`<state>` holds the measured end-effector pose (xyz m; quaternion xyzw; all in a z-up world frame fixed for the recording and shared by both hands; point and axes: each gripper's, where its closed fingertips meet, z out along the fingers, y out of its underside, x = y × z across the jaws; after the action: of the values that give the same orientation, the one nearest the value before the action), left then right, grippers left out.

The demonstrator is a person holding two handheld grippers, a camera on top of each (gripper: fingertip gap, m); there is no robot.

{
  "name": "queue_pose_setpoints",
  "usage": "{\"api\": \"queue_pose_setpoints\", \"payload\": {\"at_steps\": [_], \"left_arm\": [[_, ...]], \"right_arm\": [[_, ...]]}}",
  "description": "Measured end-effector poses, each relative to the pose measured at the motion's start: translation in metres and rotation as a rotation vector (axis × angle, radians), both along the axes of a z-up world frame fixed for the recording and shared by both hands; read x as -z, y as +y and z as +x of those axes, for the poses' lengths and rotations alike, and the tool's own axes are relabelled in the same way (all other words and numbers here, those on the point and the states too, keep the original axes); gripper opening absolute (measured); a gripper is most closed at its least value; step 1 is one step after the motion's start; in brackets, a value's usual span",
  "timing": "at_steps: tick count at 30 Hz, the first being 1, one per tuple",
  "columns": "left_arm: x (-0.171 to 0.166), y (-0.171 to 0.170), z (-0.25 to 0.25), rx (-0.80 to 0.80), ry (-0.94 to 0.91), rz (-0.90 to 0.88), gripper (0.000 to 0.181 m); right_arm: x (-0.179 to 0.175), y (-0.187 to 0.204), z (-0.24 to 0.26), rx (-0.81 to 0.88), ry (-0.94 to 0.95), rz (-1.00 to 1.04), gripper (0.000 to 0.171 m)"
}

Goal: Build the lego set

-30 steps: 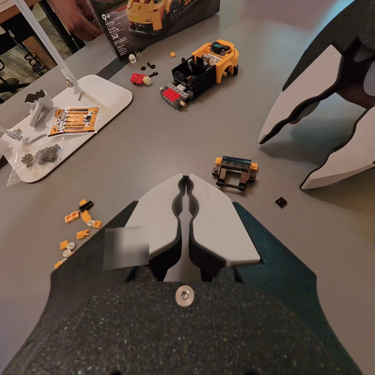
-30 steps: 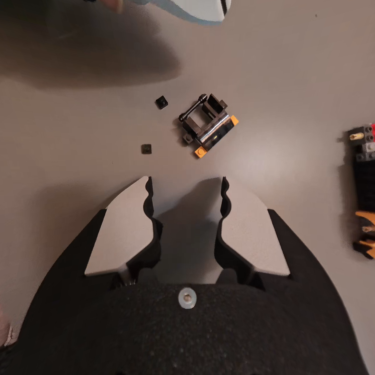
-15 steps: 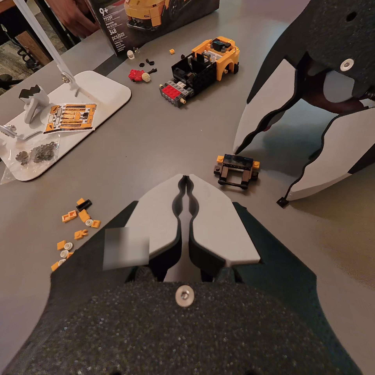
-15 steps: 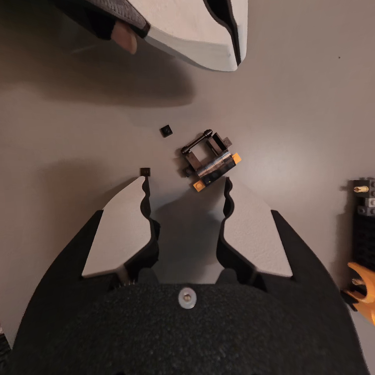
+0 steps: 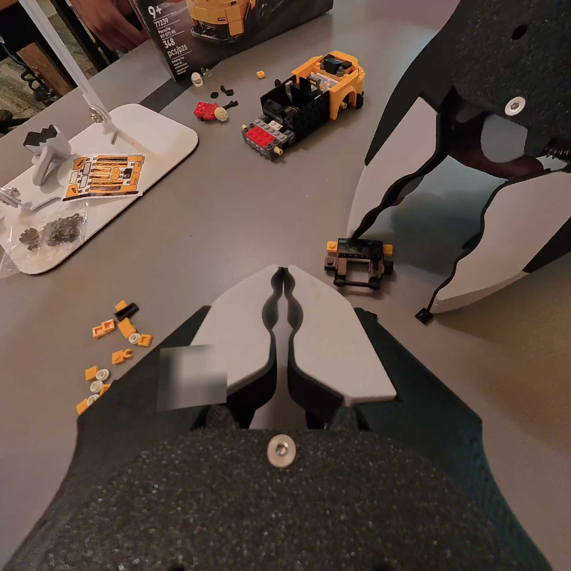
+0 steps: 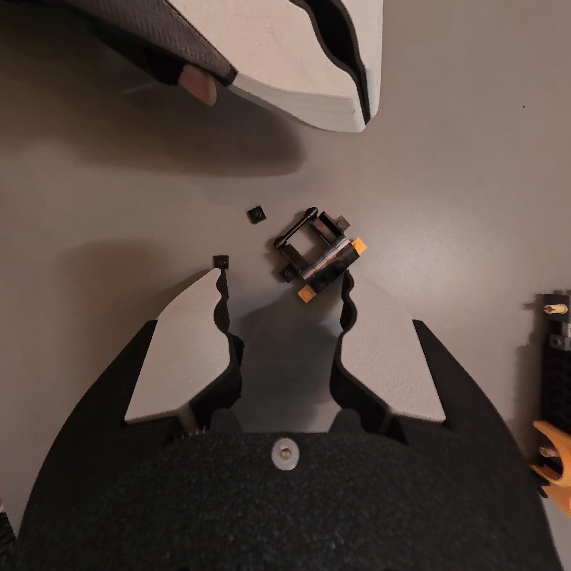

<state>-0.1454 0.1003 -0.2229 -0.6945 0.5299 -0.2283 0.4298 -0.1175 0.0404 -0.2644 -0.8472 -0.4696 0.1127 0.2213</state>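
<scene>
The right gripper (image 6: 284, 272), fingers spread wide, has one fingertip touching the small black-and-orange lego subassembly (image 6: 321, 259) on the grey counter (image 6: 448, 216), with the left gripper (image 5: 282, 270) clenched empty nearby.

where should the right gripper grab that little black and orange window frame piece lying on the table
Probably across the thick glossy bar of the window frame piece, between its two orange end tabs, coming straight down from above. It lies flat and that bar is its tallest, most solid part; the thin rod on the far side looks flimsy. The right gripper is open, one fingertip already at the bar.
</scene>
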Motion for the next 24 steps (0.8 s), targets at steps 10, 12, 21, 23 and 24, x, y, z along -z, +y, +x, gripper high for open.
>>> {"api": "queue_pose_setpoints", "payload": {"at_steps": [10, 12, 21, 23, 24], "left_arm": [[0.0007, -0.0005, 0.0001, 0.003, 0.003, -0.003, 0.000], [0.0009, -0.0006, 0.0002, 0.004, 0.003, -0.004, 0.000], [0.0019, -0.0008, 0.0003, 0.007, 0.007, -0.005, 0.000], [0.0012, -0.0009, 0.0002, 0.007, 0.006, -0.004, 0.000], [0.0010, -0.0008, 0.0002, 0.007, 0.006, -0.003, 0.000]], "right_arm": [[0.0000, 0.0002, -0.0017, -0.010, 0.003, -0.002, 0.070], [0.0001, 0.0003, -0.0017, -0.011, 0.005, -0.003, 0.070], [0.0000, 0.0003, -0.0016, -0.008, 0.017, 0.003, 0.070], [-0.0001, 0.0003, -0.0014, -0.007, 0.020, 0.009, 0.070], [-0.0004, 0.0003, -0.0015, -0.009, 0.021, 0.015, 0.070]]}}
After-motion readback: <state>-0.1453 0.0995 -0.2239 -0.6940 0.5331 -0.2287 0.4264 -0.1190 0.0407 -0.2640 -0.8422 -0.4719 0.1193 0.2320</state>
